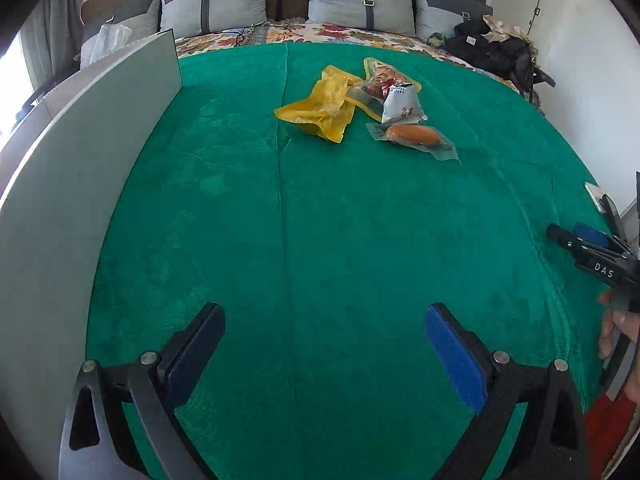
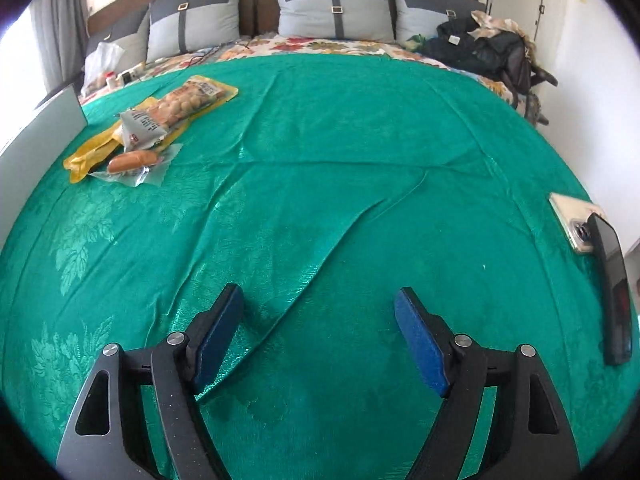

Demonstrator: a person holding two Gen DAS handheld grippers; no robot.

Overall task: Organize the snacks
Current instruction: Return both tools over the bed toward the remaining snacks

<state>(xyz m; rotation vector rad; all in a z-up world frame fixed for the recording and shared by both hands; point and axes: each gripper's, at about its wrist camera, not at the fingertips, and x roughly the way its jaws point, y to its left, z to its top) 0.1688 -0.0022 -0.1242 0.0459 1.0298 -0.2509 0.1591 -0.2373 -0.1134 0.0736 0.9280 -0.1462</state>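
A small pile of snacks lies on the green cloth (image 1: 320, 240) far ahead: a yellow pouch (image 1: 320, 110), a clear pack of round snacks (image 1: 378, 80), a white packet (image 1: 400, 106) and a sealed sausage (image 1: 416, 138). In the right wrist view the same pile is at far left: the sausage (image 2: 132, 161), the white packet (image 2: 142, 130), the pack of round snacks (image 2: 188, 102). My left gripper (image 1: 324, 320) is open and empty, well short of the pile. My right gripper (image 2: 318, 306) is open and empty over bare cloth; it also shows at the left view's right edge (image 1: 576, 236).
A grey upright panel (image 1: 100, 180) stands along the left of the cloth. Two phones (image 2: 572, 224) (image 2: 614, 292) lie at the right edge. Pillows (image 1: 352, 4) and a heap of dark clothes (image 1: 492, 48) sit at the back. The cloth has a long crease (image 2: 320, 260).
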